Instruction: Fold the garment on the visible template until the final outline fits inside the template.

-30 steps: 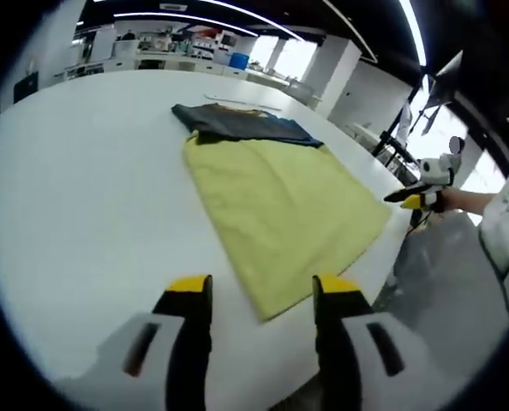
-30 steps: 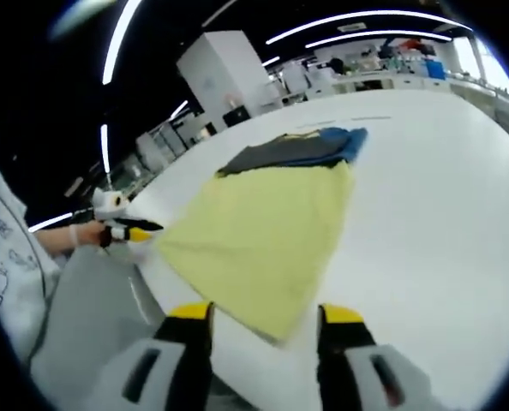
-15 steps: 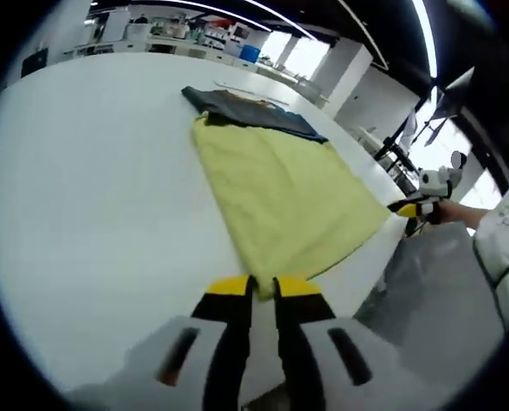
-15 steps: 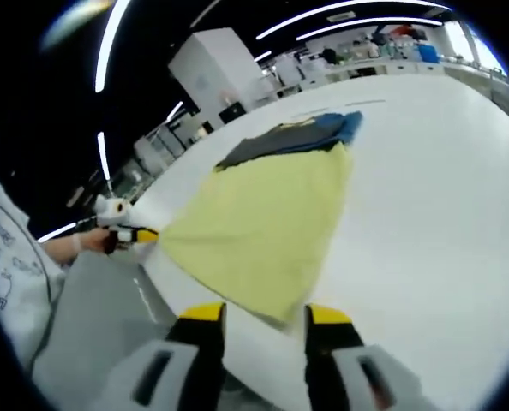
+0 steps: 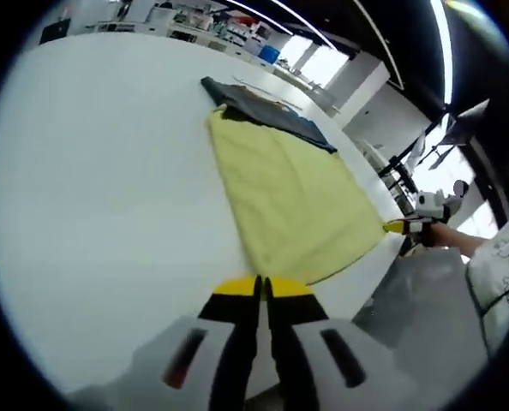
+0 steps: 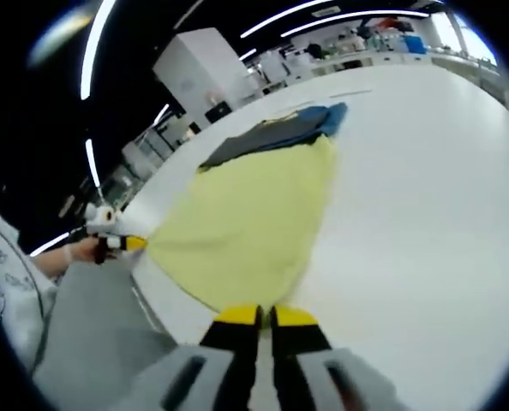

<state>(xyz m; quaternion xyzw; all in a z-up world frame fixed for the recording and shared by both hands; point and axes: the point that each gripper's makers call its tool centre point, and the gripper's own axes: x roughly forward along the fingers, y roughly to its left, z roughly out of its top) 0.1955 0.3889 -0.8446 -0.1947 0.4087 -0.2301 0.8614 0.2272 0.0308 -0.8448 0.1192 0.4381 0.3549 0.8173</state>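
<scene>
A yellow cloth [image 5: 284, 193] lies flat on the white table [image 5: 100, 171]; it reaches from the near edge toward the far side. My left gripper [image 5: 261, 287] is shut on its near corner, at the bottom of the left gripper view. My right gripper [image 6: 264, 315] is shut on the other near corner of the yellow cloth [image 6: 246, 223]. Each gripper also appears small in the other's view, at the cloth's side corner: the right gripper [image 5: 402, 227] and the left gripper [image 6: 126, 244].
A folded dark grey and blue garment [image 5: 263, 107] lies at the cloth's far end, also the garment [image 6: 276, 133]. The table edge runs just past the near corners, with grey floor [image 5: 426, 300] below. A person's hand [image 6: 79, 250] and patterned sleeve [image 5: 503, 274] show at the side.
Both grippers, open a second ago, moved in to the cloth's near corners and shut on them. The cloth has stayed flat on the table.
</scene>
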